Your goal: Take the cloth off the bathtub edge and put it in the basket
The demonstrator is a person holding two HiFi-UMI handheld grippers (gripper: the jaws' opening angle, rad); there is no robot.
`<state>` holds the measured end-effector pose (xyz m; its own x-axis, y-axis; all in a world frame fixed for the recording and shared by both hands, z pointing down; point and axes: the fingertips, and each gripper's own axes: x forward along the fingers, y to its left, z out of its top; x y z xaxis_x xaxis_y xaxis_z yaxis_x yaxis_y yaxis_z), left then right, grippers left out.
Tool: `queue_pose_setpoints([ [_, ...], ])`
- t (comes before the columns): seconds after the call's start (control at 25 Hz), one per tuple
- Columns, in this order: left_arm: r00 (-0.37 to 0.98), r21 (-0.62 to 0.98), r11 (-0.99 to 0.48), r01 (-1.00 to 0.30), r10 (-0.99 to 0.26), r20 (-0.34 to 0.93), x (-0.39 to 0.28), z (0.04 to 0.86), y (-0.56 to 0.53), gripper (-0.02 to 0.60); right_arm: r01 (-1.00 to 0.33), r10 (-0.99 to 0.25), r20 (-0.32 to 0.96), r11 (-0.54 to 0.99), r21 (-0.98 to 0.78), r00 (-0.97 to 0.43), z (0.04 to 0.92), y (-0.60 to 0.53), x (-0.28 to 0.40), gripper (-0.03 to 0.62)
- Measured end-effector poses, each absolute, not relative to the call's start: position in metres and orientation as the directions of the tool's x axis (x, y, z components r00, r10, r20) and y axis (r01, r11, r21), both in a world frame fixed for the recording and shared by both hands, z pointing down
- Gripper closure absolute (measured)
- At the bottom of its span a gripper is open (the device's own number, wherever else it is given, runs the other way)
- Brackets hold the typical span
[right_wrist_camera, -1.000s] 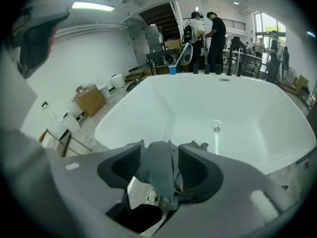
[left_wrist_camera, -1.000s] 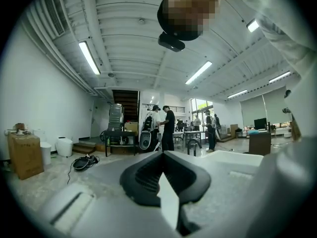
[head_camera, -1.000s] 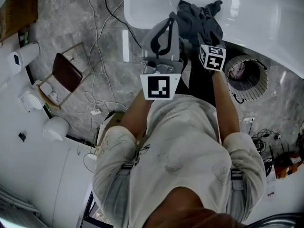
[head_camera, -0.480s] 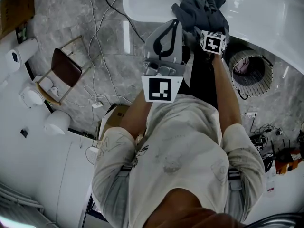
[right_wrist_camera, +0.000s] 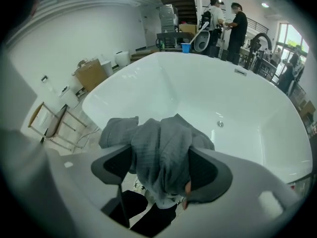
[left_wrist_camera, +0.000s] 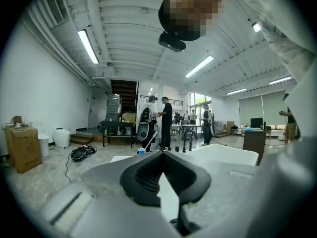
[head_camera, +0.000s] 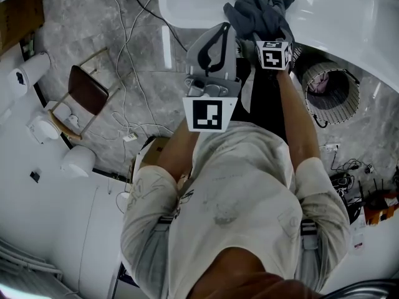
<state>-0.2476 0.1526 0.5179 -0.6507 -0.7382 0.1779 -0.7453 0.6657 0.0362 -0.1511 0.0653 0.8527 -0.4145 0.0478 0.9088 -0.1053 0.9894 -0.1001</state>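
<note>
Right gripper (right_wrist_camera: 161,171) is tipped down at the tub edge (head_camera: 181,11), jaws just closing and now pinching the bunched cloth (right_wrist_camera: 158,143) draped there, probably to carry it to the basket (head_camera: 354,98), while the left gripper (left_wrist_camera: 161,155) hangs clenched and empty.

Head view looks steeply down at the bathtub (head_camera: 193,5) edge, right gripper view hugs that same edge and cloth (head_camera: 259,14), left gripper view looks out level across it.
</note>
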Motion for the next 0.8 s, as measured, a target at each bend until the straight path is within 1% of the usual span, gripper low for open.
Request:
queue_pose_setpoints([
  [0.04, -0.65, 0.034, 0.664, -0.747, -0.74, 0.175, -0.248, 0.517, 0.151, 0.58, -0.093, 0.051, 0.906, 0.991, -0.099, -0.42, 0.851, 0.068, -0.151, 0.257],
  [0.12, -0.65, 0.036, 0.665, -0.746, -0.739, 0.177, -0.249, 0.516, 0.151, 0.58, -0.088, 0.042, 0.897, 0.992, -0.09, -0.439, 0.848, 0.074, -0.152, 0.354],
  [0.16, -0.652, 0.038, 0.667, -0.744, -0.737, 0.179, -0.25, 0.516, 0.151, 0.58, -0.098, 0.029, 0.892, 0.992, -0.082, -0.451, 0.846, 0.076, -0.151, 0.381],
  [0.28, -0.656, 0.04, 0.673, -0.739, -0.732, 0.184, -0.252, 0.514, 0.153, 0.58, -0.147, -0.009, 0.875, 0.987, -0.071, -0.484, 0.842, 0.078, -0.151, 0.428],
  [0.4, -0.661, 0.042, 0.676, -0.736, -0.73, 0.174, -0.253, 0.51, 0.151, 0.58, -0.175, -0.012, 0.865, 0.981, -0.088, -0.501, 0.832, 0.074, -0.149, 0.49],
  [0.48, -0.664, 0.053, 0.68, -0.731, -0.727, 0.176, -0.252, 0.508, 0.15, 0.58, -0.167, -0.002, 0.866, 0.981, -0.094, -0.499, 0.829, 0.074, -0.148, 0.509],
  [0.6, -0.662, 0.062, 0.68, -0.731, -0.728, 0.182, -0.252, 0.504, 0.145, 0.58, -0.173, 0.018, 0.871, 0.978, -0.118, -0.491, 0.825, 0.072, -0.147, 0.514],
  [0.8, -0.663, 0.054, 0.677, -0.734, -0.732, 0.158, -0.254, 0.489, 0.14, 0.58, -0.198, 0.027, 0.837, 0.967, -0.161, -0.547, 0.795, 0.067, -0.153, 0.514],
])
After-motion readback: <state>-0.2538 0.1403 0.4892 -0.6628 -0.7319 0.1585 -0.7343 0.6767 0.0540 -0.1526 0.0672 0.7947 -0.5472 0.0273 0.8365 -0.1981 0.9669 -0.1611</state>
